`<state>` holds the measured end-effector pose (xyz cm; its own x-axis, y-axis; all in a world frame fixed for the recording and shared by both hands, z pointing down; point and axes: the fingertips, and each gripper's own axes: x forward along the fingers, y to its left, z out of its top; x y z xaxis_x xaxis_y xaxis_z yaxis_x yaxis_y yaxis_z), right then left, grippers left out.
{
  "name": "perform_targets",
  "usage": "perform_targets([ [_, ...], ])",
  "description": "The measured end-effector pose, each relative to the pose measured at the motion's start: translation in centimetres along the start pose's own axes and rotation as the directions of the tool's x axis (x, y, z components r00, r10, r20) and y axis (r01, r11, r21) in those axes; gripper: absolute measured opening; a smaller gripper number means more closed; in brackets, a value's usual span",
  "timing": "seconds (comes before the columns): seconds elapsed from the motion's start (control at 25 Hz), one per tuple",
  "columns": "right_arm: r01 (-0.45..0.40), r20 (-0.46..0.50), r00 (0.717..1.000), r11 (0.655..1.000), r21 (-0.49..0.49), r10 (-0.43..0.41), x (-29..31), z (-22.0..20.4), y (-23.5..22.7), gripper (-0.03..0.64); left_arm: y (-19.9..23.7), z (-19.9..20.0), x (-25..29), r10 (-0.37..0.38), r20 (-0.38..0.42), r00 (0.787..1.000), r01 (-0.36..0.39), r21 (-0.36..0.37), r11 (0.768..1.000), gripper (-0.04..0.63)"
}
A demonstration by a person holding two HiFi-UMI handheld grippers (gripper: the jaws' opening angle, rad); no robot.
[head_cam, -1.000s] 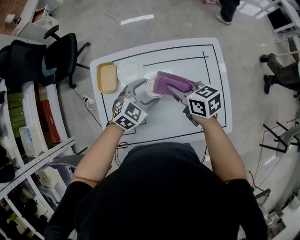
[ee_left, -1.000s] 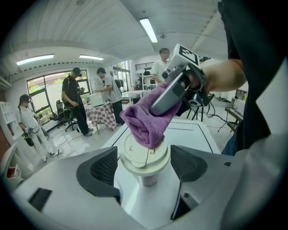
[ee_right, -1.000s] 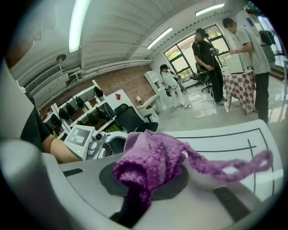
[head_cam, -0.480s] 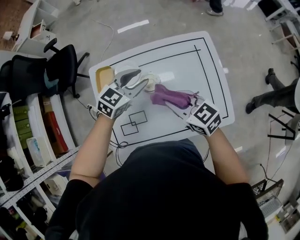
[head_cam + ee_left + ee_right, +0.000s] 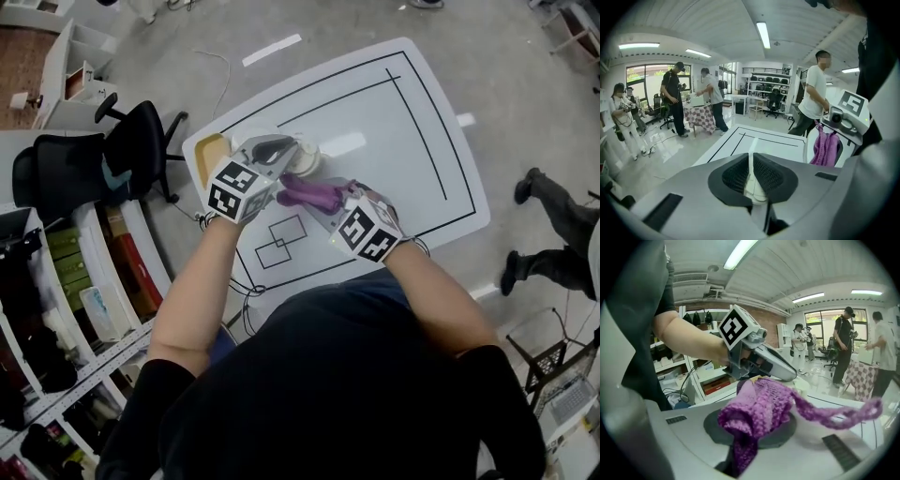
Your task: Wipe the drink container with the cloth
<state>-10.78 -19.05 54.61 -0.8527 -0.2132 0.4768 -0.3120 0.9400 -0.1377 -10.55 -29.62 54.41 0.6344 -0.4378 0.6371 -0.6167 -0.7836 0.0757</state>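
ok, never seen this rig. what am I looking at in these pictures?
No robot: a person holds a two-jaw gripper in each hand. The head view looks down from a camera on the person's head; the two gripper views look along each gripper's own jaws. The left gripper has just been closing and pinches something thin and white, seemingly the rim of the cup. The right gripper is shut on a purple cloth, near the cup. A yellow tray lies on the white table.
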Motion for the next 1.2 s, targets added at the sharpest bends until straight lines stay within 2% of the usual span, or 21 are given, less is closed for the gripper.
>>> perform_targets([
  [0.24,0.063,0.045,0.997,0.993,0.100,-0.068,1.5,-1.8,-2.2,0.067,0.0,-0.5,0.5,0.003,-0.009,1.000,-0.003,0.003,1.000,0.044],
  [0.44,0.129,0.025,0.990,0.973,0.192,-0.136,3.2,-5.3,-4.3,0.067,0.2,-0.6,0.9,0.015,0.026,1.000,-0.014,-0.014,1.000,0.040],
  [0.96,0.154,-0.142,0.983,0.949,0.276,-0.118,8.2,-12.4,-5.8,0.067,0.0,-0.2,1.1,0.018,0.055,0.998,-0.016,-0.036,0.999,0.028],
  [1.2,0.153,-0.144,0.983,0.947,0.283,-0.116,7.8,-12.5,-5.8,0.067,0.2,-0.4,1.1,0.031,0.068,0.997,-0.029,-0.038,0.999,0.026],
])
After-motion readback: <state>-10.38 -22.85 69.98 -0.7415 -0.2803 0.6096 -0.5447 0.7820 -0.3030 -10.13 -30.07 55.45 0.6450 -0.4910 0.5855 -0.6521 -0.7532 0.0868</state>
